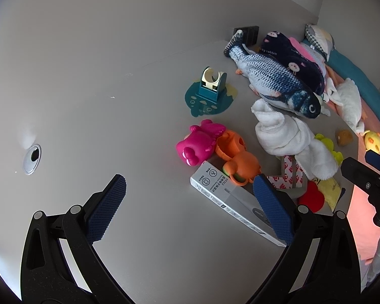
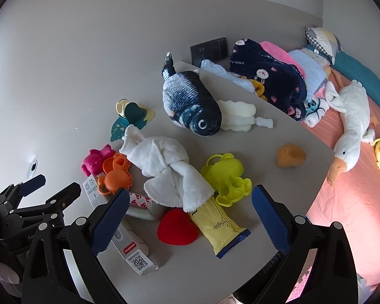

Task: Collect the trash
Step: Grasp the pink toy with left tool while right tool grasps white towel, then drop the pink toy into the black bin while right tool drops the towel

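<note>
Right gripper (image 2: 190, 217) hovers above the near edge of the bench (image 2: 240, 266), fingers spread wide, nothing between them. Directly framed below: yellow wrapper (image 2: 219, 225), flat, one end tucked under the white towel (image 2: 168, 171), and the red heart (image 2: 177, 226) touching its side at 9 o'clock. Judged trash: the wrapper, the white box (image 2: 136, 250) at 8 o'clock, and the red-and-white printed packet (image 2: 140, 201) beside it, partly under the towel.

Left gripper (image 1: 190, 210) also spread and empty, held over bare bench; the same white box (image 1: 230, 200) lies at its 3 o'clock, its near end passing behind the right finger.

Risks, near first:
- Wrapper is thin and flat; fingers closing on it may skid off or nip the heart instead.
- Pulling the wrapper could drag the towel along, and with it the yellow-green mold (image 2: 226, 178) lying against the towel at 1 o'clock.
- Box sits near the bench edge; a sideways nudge may push it off.
- Orange toy (image 1: 234, 158) rests against the box's far end; lifting the box may tip it.
- The two grippers are close together; reaching for the box and packet at once invites collision.

Farther off, plush fish (image 2: 190, 105) at 12 o'clock and goose (image 2: 349, 129) on the bed: toys, judged not trash, easy to mistake.
</note>
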Tool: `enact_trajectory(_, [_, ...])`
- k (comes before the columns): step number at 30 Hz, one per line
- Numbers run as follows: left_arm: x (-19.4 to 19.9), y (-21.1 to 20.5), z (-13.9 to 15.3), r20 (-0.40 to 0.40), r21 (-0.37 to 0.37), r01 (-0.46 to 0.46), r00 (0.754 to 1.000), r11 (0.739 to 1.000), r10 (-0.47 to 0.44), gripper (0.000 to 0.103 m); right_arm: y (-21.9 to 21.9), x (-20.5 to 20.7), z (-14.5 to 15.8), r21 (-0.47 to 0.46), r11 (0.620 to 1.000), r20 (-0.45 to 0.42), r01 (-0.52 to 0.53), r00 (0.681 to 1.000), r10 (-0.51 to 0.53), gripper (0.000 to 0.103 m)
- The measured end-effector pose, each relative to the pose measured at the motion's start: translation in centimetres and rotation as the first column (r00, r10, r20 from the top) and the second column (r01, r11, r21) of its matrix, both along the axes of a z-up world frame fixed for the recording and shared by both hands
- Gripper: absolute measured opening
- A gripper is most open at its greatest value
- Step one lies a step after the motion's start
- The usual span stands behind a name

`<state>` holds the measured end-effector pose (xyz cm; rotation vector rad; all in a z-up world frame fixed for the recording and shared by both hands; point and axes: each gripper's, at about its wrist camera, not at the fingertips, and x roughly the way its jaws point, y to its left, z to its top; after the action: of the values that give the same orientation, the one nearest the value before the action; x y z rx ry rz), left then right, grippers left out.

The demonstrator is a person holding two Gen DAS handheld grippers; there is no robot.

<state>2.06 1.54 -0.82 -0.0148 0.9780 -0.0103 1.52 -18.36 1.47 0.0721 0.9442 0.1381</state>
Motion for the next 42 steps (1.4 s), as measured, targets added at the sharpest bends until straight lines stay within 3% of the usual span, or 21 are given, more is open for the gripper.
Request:
enact_trajectory(4, [1.2,0.5,-0.1,0.002,0.016,-0.005,1.000,1.000,0.005,0.096,0.8,1.0,0.0,-0.009,1.000,-0.001,-0.022,1.000,0.022,0.096])
enact_trajectory(9, [3.1,1.0,-1.1,-0.034,0.002,0.014,0.999,1.000,-0.014,0.084,1.8,2.7,-0.6,-0.017,0.999,-0.021,-0.045,0.999,0.045,0.093])
enact_trajectory(18, [5.8,0.9,-3.0,-0.078,0.012,0.043,0.996,0.999,-0.042,0.084,3.3,5.3,-1.9,-0.039,0.996,-0.059,-0.082,0.995,0.080,0.089])
enact_trajectory(21, [6.3,1.2,-3.7,-0.101,0.000,0.047,0.994,0.999,-0.046,0.078,4.0,6.2,-2.5,-0.048,0.994,-0.076,-0.100,0.992,0.097,0.086])
enact_trajectory(28, [7.0,1.6,-4.7,-0.128,-0.030,0.058,0.990,0.998,-0.061,0.069,5.2,7.8,-4.0,-0.040,0.990,-0.116,-0.135,0.985,0.130,0.073])
enact_trajectory(34, [7.1,2.2,-4.8,-0.124,-0.038,0.033,0.992,0.999,-0.038,0.042,5.6,8.5,-4.8,-0.011,0.990,-0.137,-0.144,0.981,0.141,0.056])
enact_trajectory(38, [6.8,2.8,-4.3,-0.113,-0.037,0.011,0.994,0.999,-0.015,0.042,5.2,8.5,-4.3,0.021,0.990,-0.123,-0.141,0.982,0.142,0.037])
enact_trajectory(42, [6.2,3.2,-2.9,-0.077,-0.032,-0.009,0.997,0.999,0.006,0.041,4.9,8.1,-3.2,0.043,0.990,-0.092,-0.133,0.986,0.137,0.034])
